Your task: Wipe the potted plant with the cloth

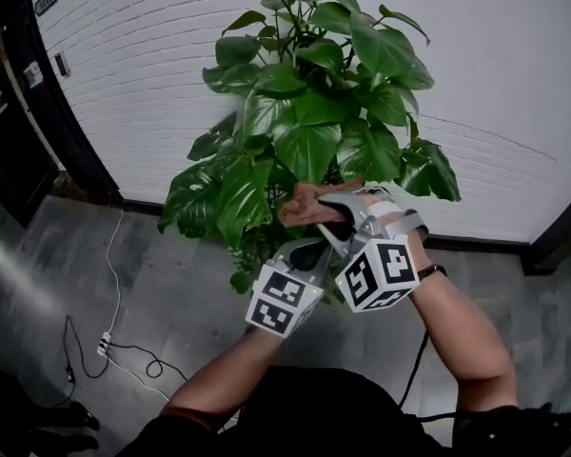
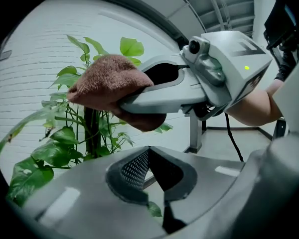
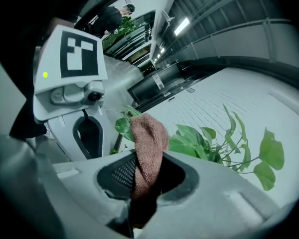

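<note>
- Potted plant with broad, glossy green leaves stands before a white brick wall. Both tools are raised among its lower leaves.
- Right tool is clamped on a reddish-brown terry cloth. The cloth is bunched between the two pads and pokes out past the tips as a rounded wad.
- In the head view the wad sits just under a large leaf near the middle of the plant. Whether it actually touches that leaf cannot be told.
- Left tool has its jaws drawn together so that the tips meet. A small green leaf shows in the narrow slit lower down, but it is unclear whether it is pinched or merely lies beyond.
- The left tool lies just below and beside the right one, with their grey bodies close together. Their black-and-white marker cubes sit side by side, nearest the person.
- A black band circles the right wrist.
- On the grey floor to the left lie a thin white cable and a looped black cable, both well apart from the plant.
- The pot is hidden behind leaves, tools and forearms.
- A dark upright stake stands among the stems in the left gripper view, its lower end cut off by the tool's own body.
- The topmost leaves run out of the upper edge of the head view.
</note>
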